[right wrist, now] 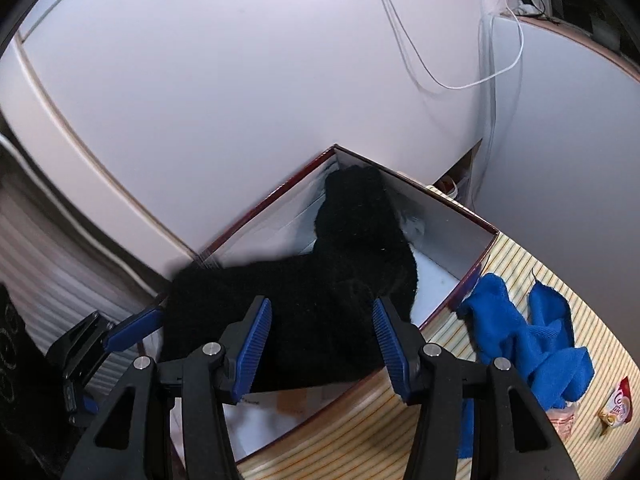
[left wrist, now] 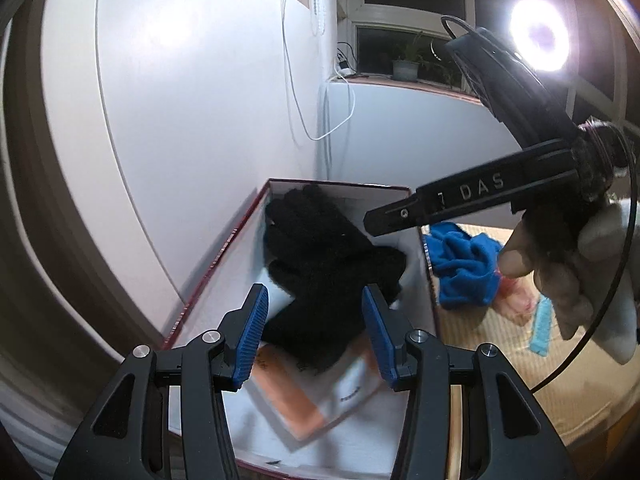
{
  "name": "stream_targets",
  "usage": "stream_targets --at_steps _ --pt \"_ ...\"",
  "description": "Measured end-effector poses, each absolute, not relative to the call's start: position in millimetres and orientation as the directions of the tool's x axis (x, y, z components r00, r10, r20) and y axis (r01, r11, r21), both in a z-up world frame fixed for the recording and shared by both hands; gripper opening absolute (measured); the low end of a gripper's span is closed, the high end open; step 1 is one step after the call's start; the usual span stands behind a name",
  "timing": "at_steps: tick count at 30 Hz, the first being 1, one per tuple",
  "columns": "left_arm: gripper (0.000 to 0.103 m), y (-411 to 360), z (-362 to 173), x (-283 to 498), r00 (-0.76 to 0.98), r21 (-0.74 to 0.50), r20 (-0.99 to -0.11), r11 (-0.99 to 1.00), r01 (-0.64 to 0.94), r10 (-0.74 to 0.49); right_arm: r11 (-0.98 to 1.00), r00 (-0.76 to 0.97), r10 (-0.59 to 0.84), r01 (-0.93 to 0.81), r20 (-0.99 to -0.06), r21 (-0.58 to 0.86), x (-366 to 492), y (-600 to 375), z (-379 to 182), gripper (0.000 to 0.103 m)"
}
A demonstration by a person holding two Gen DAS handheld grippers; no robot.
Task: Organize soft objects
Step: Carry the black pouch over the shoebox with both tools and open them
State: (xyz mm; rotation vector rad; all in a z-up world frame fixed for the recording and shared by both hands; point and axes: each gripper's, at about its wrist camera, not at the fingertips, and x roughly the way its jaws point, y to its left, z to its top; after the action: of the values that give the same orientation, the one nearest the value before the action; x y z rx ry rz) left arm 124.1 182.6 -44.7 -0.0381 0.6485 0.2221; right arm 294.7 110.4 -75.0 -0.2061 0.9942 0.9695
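Two grippers hang over an open box (left wrist: 224, 248) with a dark red rim and white inside, set against a white wall. The left gripper (left wrist: 316, 336) has its blue-padded jaws spread wide with nothing between the pads; it hovers above the near part of the box, and a black glove (left wrist: 320, 264) lies in the box just past its tips, toward twelve o'clock, fingers reaching into the far corner. Under the glove's cuff lies an orange and white packet (left wrist: 308, 404) on the box floor. The right gripper (right wrist: 322, 344) is likewise wide apart and grips nothing; the black glove (right wrist: 320, 292) fills the space ahead of it, draped across the box (right wrist: 472, 272). In the left wrist view the right gripper shows at two o'clock as a black tool marked "DAS", held by a gloved hand (left wrist: 572, 264). A crumpled blue cloth (right wrist: 532, 340) lies outside the box on a striped yellow mat (right wrist: 404, 416), at three o'clock from the right gripper, close to the box's wall. A small snack wrapper (right wrist: 618, 404) rests further out at four o'clock.
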Motion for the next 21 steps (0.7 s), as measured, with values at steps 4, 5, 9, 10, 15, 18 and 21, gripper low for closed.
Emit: stream_targets --at_steps 4,5,9,10,15,18,21 --pt "0.063 183.3 -42.0 118.1 0.781 0.080 -0.574 0.966 -0.246 0.247 0.593 0.193 0.596 -0.760 -0.780 0.265 298.7 110.1 -76.6 0.059" --pt "0.063 183.5 -41.8 115.2 0.783 0.084 -0.568 0.965 -0.249 0.252 0.595 0.196 0.597 -0.759 -0.778 0.265 298.4 109.1 -76.3 0.059" --pt "0.066 181.7 -39.0 107.3 0.792 0.077 -0.563 0.969 -0.236 0.238 0.597 0.209 0.593 -0.762 -0.778 0.250 294.7 106.1 -75.3 0.059" --pt "0.067 180.3 -38.6 107.1 0.793 0.074 -0.563 0.971 -0.229 0.231 0.597 0.217 0.592 -0.764 -0.776 0.242 291.8 103.7 -73.6 0.060" --pt "0.067 168.5 -34.3 104.9 0.808 0.026 -0.567 0.984 -0.178 0.161 0.610 0.265 0.588 -0.766 -0.764 0.203 280.0 89.4 -65.4 0.060" --pt "0.067 154.7 -30.0 103.5 0.819 0.024 -0.558 0.989 -0.145 0.134 0.623 0.299 0.585 -0.761 -0.753 0.181 273.0 72.4 -58.5 0.060" --pt "0.067 138.7 -25.6 101.9 0.828 0.021 -0.551 0.994 -0.111 0.104 0.645 0.335 0.577 -0.746 -0.745 0.165 266.1 51.5 -51.4 0.060"
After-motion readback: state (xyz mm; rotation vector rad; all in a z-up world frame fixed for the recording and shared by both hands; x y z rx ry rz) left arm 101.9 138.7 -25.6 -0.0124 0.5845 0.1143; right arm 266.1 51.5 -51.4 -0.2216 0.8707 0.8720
